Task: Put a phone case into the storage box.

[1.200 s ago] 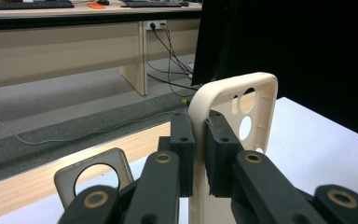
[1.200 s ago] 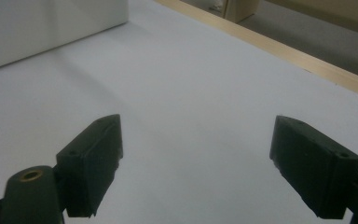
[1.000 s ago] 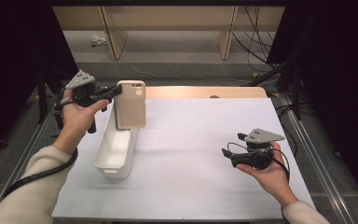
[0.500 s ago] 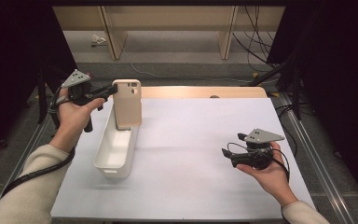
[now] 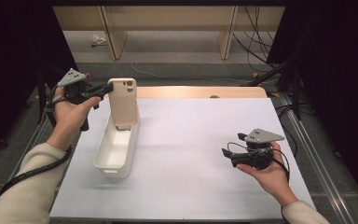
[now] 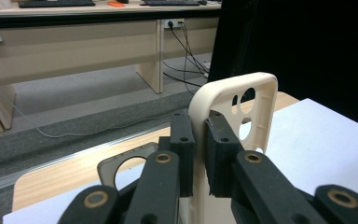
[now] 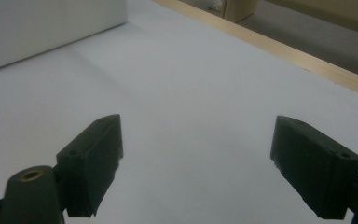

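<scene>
phone case first in name only, since i go by size. biggest is the bench, its pale sheet bare apart from one thing on its left part: a long white bin, open at the top, running away from me.

next down in size, the phone case itself: cream, upright, camera holes at the top. it hangs over the far end of the bin with its lower edge dipping inside the rim. my left gripper comes in level from the left and is clamped on the case's side edge near the top; in the left gripper view the two pads squeeze the rim of the case between them. my right gripper rests in my hand low over the right part of the bench, well apart from the bin, jaws spread wide with nothing between them and bare sheet below.

how far along, as i judge it: the case is picked up and brought to the bin, partly lowered in. what is left is to lower or lay it down, let go and draw the left gripper away.

hard to make out: whether the case's bottom edge touches the bin floor, since the wall hides it. a small grey patch sits just under the case inside the bin; i cannot tell what it is.
</scene>
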